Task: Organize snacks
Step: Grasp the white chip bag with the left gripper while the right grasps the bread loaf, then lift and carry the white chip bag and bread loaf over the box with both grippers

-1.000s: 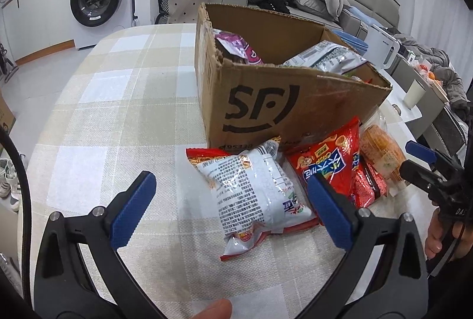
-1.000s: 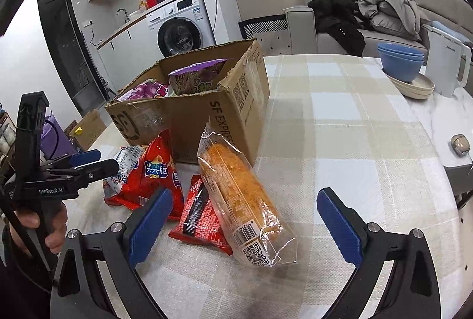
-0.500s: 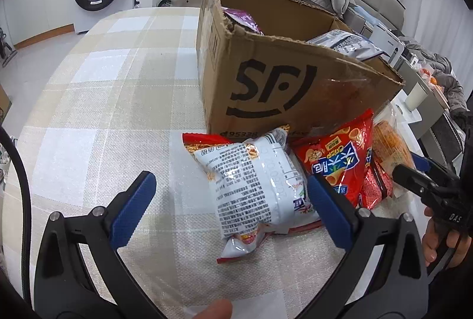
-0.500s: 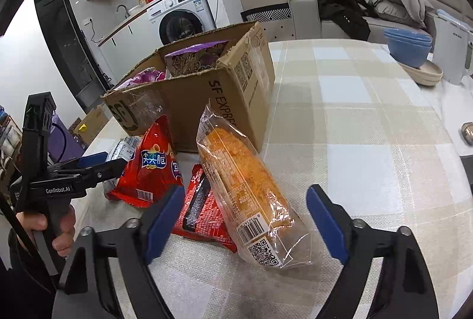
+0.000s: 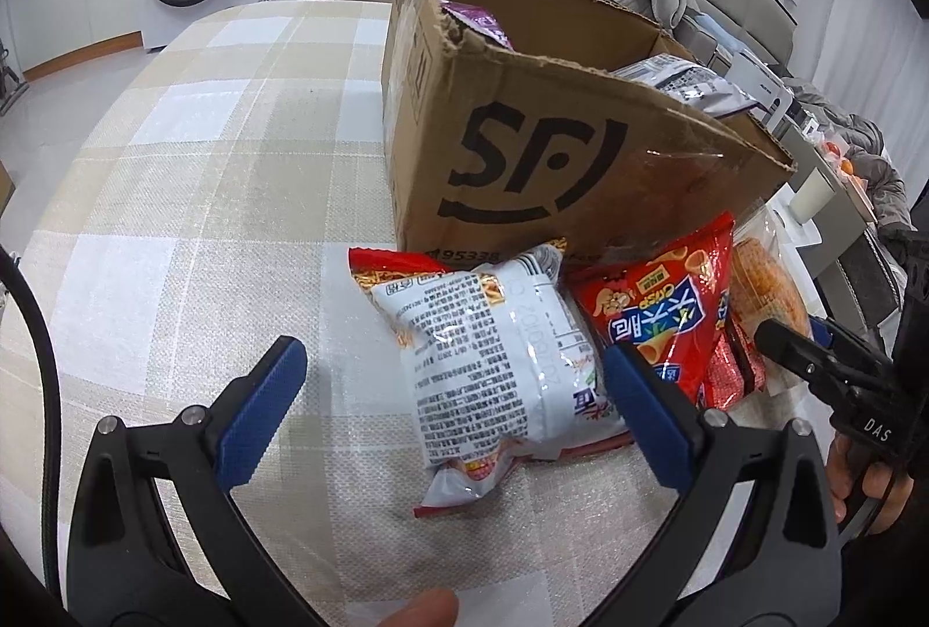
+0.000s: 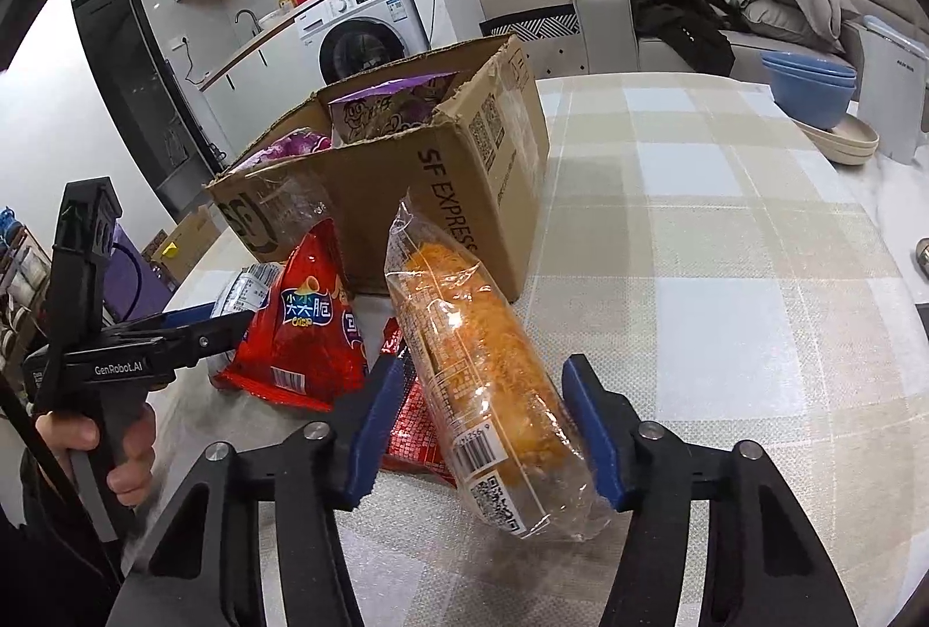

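While the left wrist view is looking down at the desk [image 5: 174, 151], the left gripper [image 5: 447, 406] is hovering with its jaws spread wide and grasping nothing, straddling the near end of a white noodle packet [image 5: 493, 354]; this placement is likely lining up a pinch across the packet's width. The packet is lying flat, back side up, covered in small black print with red and orange edging, its far end touching the foot of the cardboard box [image 5: 551, 162], which is already holding purple and grey packets. A red crisp bag [image 5: 662, 313] is leaning beside it against the box. In the right wrist view, the right gripper [image 6: 482, 429] is sitting released around a clear-wrapped orange snack roll [image 6: 482, 371], its blue pads close on either side but not visibly pressing; the roll is propped at a slant, its top end resting against the box [image 6: 441, 197] and its barcode end down on the checked cloth, overlapping a small dark red packet [image 6: 415, 429]. The red crisp bag [image 6: 308, 331] is standing left of it.
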{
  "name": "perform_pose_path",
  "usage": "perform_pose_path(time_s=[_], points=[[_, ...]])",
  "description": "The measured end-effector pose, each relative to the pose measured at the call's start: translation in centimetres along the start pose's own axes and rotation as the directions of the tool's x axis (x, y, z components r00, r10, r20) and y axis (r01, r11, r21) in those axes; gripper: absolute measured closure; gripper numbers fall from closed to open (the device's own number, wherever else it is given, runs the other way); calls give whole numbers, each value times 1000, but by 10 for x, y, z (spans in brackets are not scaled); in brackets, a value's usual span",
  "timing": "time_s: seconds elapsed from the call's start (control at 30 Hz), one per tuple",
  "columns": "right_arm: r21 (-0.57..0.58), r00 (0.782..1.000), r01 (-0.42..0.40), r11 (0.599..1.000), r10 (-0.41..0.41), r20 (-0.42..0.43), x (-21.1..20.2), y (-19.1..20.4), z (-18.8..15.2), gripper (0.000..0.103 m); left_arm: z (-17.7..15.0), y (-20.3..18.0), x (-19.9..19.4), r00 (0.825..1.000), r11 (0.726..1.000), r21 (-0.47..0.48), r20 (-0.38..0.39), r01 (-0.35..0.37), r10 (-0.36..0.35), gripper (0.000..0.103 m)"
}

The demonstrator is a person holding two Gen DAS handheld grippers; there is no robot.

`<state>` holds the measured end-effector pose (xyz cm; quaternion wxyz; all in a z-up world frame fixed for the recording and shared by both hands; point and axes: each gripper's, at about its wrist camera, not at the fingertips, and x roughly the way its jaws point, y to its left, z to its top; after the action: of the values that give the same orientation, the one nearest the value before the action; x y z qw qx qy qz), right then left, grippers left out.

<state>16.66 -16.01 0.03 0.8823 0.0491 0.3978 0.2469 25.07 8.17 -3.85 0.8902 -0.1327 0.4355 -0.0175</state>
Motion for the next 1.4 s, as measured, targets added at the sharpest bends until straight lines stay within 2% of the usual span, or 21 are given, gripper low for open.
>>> perform_pose_path(time_s=[0.07, 0.17, 0.23, 0.3, 0.4, 0.53, 0.87, 1.4], points=[[1, 1000, 0, 1000, 0, -2, 1, 0, 0, 47, -1, 2, 1, 1000, 1000, -1, -2, 6, -6, 2], [3, 1000, 0, 1000, 1, -6, 1, -1, 0, 50, -5, 5, 2, 999, 999, -1, -2, 37, -37, 12], [0, 1000, -2, 1000, 2, -2, 0, -1, 0, 52, -5, 3, 2, 998, 998, 14, 4, 67, -67, 26], [-9, 1000, 0, 1000, 0, -4, 0, 1, 0, 55, -6, -2, 0, 996, 996, 33, 11, 83, -83, 36], [-20, 1000, -2, 1000, 2, -2, -1, 4, -1, 58, -6, -6, -1, 997, 996, 59, 27, 72, -74, 39], [-32, 1000, -1, 999, 1, 3, -2, 6, -1, 63, -8, -6, -4, 996, 996, 41, 36, 82, -84, 48], [-27, 1000, -20, 999, 20, 16, -3, 6, 0, 68, -34, 18, -30, 995, 997, 11, 68, 75, -76, 52], [-29, 998, -45, 999, 46, 38, -12, 7, 1, 71, -43, 23, -47, 993, 997, 4, 92, 77, -77, 53]])
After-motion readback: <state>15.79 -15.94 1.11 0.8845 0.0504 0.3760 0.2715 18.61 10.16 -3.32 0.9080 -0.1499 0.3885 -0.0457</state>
